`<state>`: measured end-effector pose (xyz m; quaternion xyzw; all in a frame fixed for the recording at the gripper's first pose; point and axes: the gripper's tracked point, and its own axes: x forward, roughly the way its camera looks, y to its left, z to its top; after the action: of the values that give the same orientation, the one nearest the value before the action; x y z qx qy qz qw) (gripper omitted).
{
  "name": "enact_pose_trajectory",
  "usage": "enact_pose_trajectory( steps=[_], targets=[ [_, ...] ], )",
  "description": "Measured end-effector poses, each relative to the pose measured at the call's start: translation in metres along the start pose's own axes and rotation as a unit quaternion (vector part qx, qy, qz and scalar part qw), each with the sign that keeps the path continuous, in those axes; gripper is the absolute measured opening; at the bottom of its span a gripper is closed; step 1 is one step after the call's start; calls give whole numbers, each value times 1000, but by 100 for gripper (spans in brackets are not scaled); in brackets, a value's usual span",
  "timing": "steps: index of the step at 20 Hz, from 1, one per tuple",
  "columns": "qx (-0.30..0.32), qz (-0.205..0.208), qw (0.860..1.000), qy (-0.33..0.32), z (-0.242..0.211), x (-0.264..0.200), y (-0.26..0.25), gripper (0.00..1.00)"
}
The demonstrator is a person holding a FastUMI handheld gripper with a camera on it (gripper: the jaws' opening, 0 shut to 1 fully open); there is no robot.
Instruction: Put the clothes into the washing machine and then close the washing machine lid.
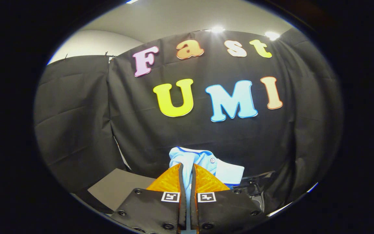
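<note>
In the gripper view we see our gripper (187, 177) clenched on one garment (203, 162), both ridged pads pressing a fold of soft, light blue cloth with a darker blue trim, a white collar and one small button. The garment bunches up just ahead of the fingertips, against the black cloth wall (76, 130). To the right, beyond the fingers, a dark object (255, 188) is hard to make out. A flat grey panel (115, 190) lies to the left.

A grey table (117, 190) shows low to the left of the hand-held gripper (187, 182), whose fingers pinch a light-blue shirt (203, 162); that visible grey patch lies bare
</note>
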<state>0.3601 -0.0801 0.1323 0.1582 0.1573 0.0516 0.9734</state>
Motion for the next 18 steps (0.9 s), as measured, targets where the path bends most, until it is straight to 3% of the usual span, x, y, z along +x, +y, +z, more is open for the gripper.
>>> enact_pose_trajectory(
  steps=[9, 18],
  targets=[
    [14, -50, 999, 9, -19, -18, -58, 6],
    [29, -68, 996, 58, -86, -9, -102, 6]
  ],
)
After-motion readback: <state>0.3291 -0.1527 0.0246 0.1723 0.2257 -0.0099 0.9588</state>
